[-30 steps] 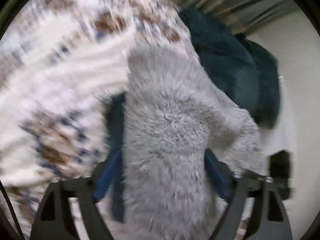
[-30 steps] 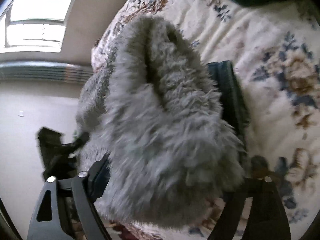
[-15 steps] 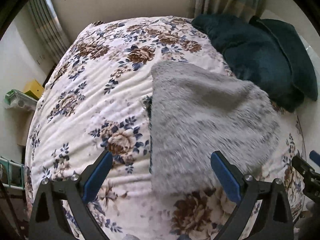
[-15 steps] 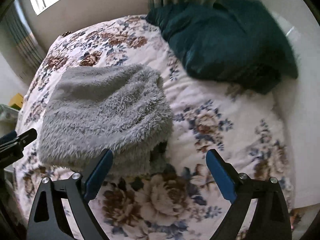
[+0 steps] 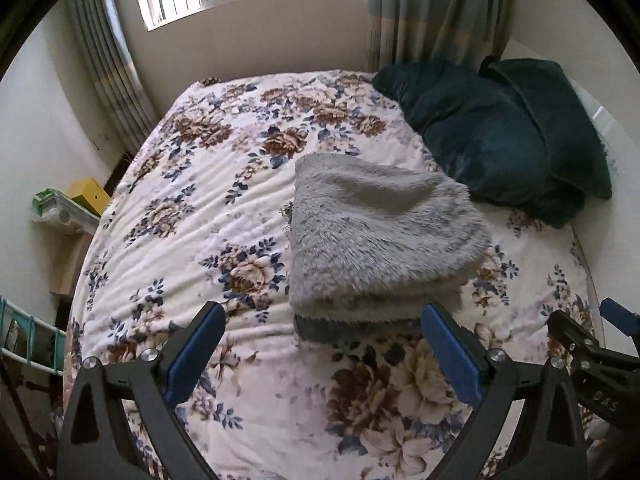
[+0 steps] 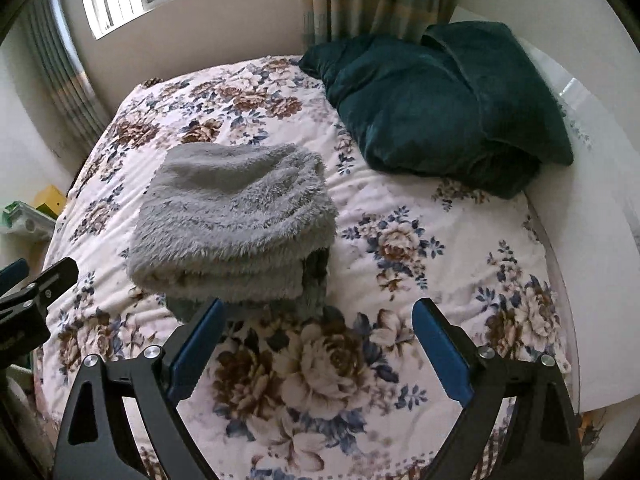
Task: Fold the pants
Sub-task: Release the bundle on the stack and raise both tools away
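Note:
The grey fluffy pants (image 5: pixel 380 236) lie folded in a thick stack on the floral bedspread (image 5: pixel 208 208), with a darker layer showing at the near edge. They also show in the right wrist view (image 6: pixel 236 224). My left gripper (image 5: pixel 320 344) is open and empty, held back above the near edge of the stack. My right gripper (image 6: pixel 316 340) is open and empty, just near and right of the stack. The right gripper's tip shows at the right edge of the left wrist view (image 5: pixel 592 356).
Dark teal pillows (image 5: pixel 500 136) lie at the bed's far right, also in the right wrist view (image 6: pixel 440 108). A window and curtains (image 5: pixel 424 12) stand behind the bed. A shelf with a yellow box (image 5: pixel 86 196) is at the left.
Both grippers let go of the grey pants and opened. They pulled back from the bed, and the pants now lie folded on the bedspread.

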{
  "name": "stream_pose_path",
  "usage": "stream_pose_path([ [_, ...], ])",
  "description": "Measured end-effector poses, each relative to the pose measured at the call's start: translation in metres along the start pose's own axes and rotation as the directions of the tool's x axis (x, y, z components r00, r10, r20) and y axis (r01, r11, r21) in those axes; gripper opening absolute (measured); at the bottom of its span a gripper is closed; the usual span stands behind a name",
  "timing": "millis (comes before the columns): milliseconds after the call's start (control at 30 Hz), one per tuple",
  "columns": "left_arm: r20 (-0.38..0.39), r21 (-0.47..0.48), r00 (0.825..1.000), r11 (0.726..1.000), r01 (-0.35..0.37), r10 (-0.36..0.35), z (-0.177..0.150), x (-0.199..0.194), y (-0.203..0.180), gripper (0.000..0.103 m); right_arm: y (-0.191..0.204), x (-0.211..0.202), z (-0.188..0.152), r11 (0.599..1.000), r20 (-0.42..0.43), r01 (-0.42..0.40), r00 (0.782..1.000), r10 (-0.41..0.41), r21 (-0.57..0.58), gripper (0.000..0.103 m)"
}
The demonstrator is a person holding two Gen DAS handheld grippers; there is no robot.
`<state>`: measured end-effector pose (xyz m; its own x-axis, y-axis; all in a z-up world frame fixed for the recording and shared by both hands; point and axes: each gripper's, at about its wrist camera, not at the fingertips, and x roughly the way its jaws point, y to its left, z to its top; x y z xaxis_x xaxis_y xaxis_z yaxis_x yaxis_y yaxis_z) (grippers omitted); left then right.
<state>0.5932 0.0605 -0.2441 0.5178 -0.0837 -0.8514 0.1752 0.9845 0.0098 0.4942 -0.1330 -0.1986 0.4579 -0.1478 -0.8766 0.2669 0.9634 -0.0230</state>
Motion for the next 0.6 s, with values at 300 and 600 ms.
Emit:
stream_pose_path([
  [300,0.073,-0.044,0.997,0.999,-0.009,0.013,-0.038,-0.090,-0.015,0.100,-0.033,-0.097,-0.045,1.000,0.096,-0.005,0.995,0.006,-0.006,0.096],
  [600,0.196,-0.078,0.979,0.996,-0.035,0.050,-0.092,-0.207,-0.025,0.100,-0.062,-0.226,-0.108,0.998,0.222,-0.035,0.974,0.045,-0.048,0.096],
])
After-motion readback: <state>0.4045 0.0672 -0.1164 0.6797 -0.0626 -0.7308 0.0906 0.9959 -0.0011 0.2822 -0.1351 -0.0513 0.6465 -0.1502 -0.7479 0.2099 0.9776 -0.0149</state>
